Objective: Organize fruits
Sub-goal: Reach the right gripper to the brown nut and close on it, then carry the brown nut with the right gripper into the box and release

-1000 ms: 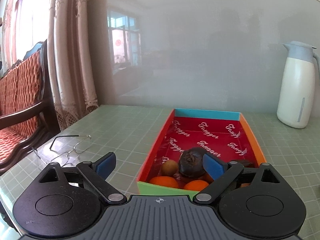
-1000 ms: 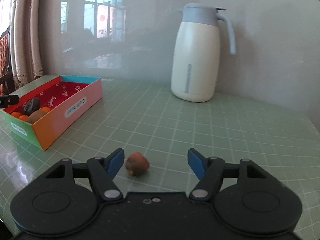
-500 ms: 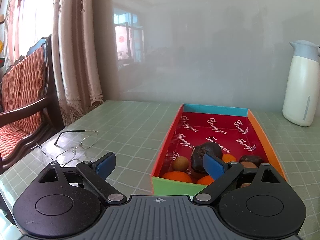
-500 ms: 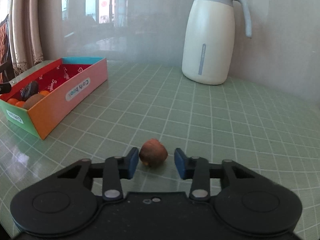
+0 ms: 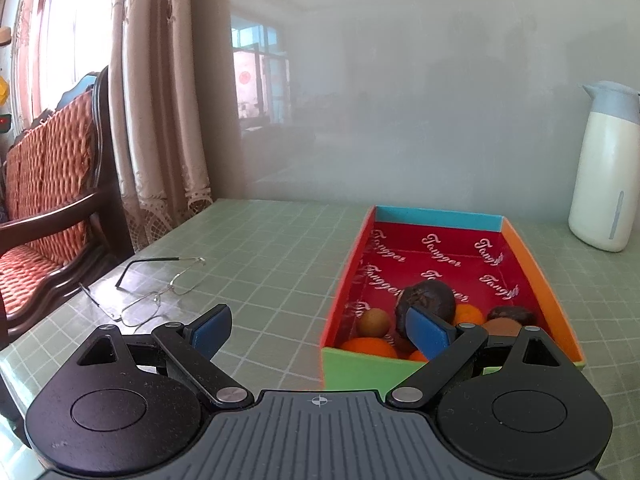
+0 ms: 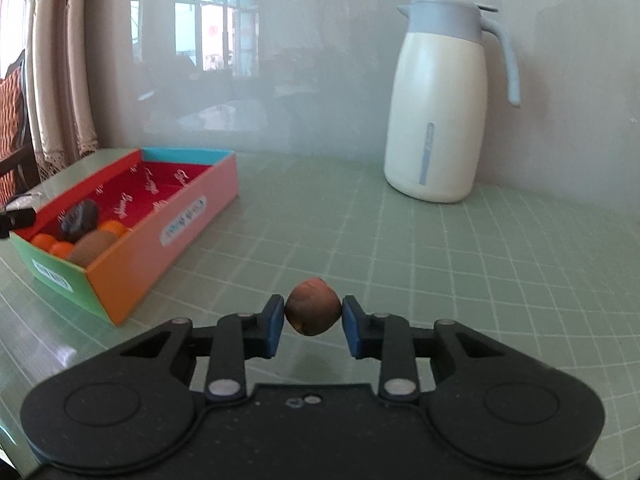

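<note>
My right gripper (image 6: 313,322) is shut on a small brown fruit (image 6: 313,306), its blue pads pressing both sides just above the green table. A colourful box (image 6: 192,220) with a red lining stands to its left, with several fruits in its near end. In the left wrist view the same box (image 5: 524,256) holds a dark wrinkled fruit (image 5: 426,300), oranges (image 5: 368,347) and a small tan fruit (image 5: 374,322). My left gripper (image 5: 320,330) hangs open at the box's near left corner, nothing between its pads.
A white jug with a grey-blue lid (image 6: 440,104) stands by the wall at the back right. Wire-framed glasses (image 5: 156,288) lie on the table left of the box. A wooden chair with a red cushion (image 5: 48,184) sits beyond the table's left edge.
My right gripper moved forward around the small brown fruit and shut on it. The left wrist view has shifted a little to the left of the box.
</note>
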`<action>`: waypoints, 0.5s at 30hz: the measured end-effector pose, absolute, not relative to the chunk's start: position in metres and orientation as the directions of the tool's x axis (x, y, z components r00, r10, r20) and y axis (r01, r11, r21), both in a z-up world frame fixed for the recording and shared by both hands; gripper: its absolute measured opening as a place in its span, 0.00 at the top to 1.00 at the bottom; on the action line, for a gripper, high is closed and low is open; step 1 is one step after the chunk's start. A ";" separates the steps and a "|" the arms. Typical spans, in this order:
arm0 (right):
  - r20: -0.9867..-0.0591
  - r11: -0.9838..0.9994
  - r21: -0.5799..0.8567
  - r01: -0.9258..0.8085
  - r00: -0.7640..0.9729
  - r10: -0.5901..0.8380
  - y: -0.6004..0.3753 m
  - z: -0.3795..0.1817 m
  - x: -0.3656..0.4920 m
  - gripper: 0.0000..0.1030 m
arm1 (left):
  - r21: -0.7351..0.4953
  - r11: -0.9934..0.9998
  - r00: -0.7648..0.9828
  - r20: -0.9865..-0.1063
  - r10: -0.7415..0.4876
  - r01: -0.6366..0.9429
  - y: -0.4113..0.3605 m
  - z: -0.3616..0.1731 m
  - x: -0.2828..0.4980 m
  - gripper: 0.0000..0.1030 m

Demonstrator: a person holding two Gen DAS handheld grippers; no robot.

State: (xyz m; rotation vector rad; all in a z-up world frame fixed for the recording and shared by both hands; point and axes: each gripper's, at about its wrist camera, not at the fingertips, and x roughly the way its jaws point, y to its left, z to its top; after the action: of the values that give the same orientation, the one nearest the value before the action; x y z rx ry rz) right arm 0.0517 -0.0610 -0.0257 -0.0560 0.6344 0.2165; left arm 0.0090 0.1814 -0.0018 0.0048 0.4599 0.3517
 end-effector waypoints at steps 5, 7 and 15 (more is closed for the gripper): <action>-0.582 0.970 0.025 -0.241 0.786 0.210 -0.044 -0.023 0.055 0.71 | 0.084 0.931 0.825 -0.440 0.355 -0.356 0.197 -0.004 0.003 0.09; -0.573 0.968 0.025 -0.250 0.790 0.219 -0.037 -0.020 0.057 0.71 | 0.081 0.927 0.820 -0.443 0.363 -0.367 0.203 -0.005 0.001 0.09; -0.537 0.962 0.058 -0.267 0.804 0.255 -0.016 -0.011 0.063 0.71 | 0.071 0.919 0.818 -0.432 0.379 -0.388 0.217 -0.006 -0.008 0.09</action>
State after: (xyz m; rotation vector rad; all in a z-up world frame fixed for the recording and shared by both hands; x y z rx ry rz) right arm 0.0629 -0.0163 -0.0107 -0.0208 0.5723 0.2794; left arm -0.0078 0.2168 -0.0055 -0.0208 0.4554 0.4090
